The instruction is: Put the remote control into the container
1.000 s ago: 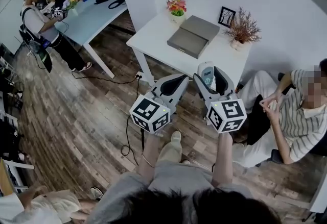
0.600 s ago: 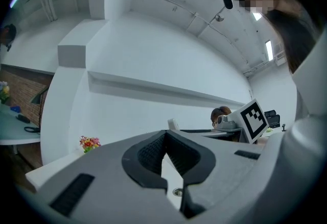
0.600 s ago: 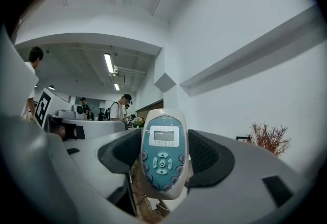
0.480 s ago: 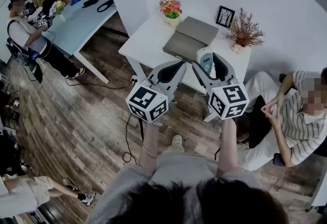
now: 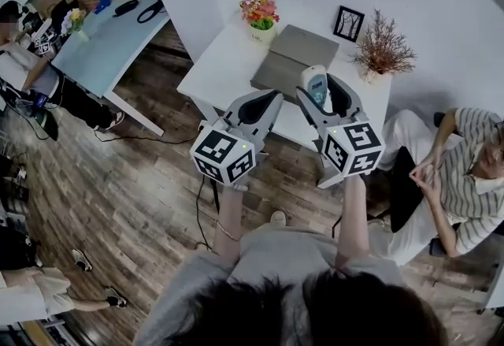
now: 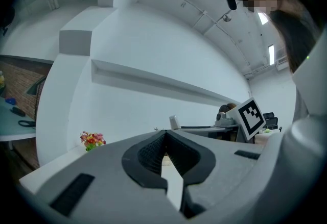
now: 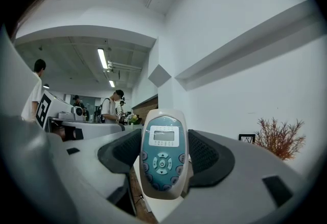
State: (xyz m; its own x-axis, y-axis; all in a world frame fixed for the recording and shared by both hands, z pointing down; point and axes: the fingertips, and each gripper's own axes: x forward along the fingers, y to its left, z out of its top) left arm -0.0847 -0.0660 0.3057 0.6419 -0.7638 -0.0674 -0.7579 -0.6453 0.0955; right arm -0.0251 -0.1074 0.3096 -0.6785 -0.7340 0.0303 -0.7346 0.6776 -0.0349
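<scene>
A white and teal remote control (image 5: 316, 87) (image 7: 162, 154) stands upright between the jaws of my right gripper (image 5: 319, 91) (image 7: 163, 167), which is shut on it, screen end outward. The remote hangs above the near edge of the white table (image 5: 216, 72), just in front of the grey container (image 5: 293, 57), a flat box whose lid looks closed. To its left, my left gripper (image 5: 269, 96) (image 6: 164, 136) is shut with nothing between its pads, also over the table's front edge.
On the white table stand a flower pot (image 5: 261, 15) (image 6: 92, 140), a small picture frame (image 5: 348, 24) and a dried plant (image 5: 383, 49) (image 7: 278, 139). A person in a striped shirt (image 5: 465, 179) sits at the right. A pale blue table (image 5: 102, 41) stands at the left.
Both grippers, the right still shut on the remote, have moved forward from above the floor to the white table's front edge. The table and container now lie closer.
</scene>
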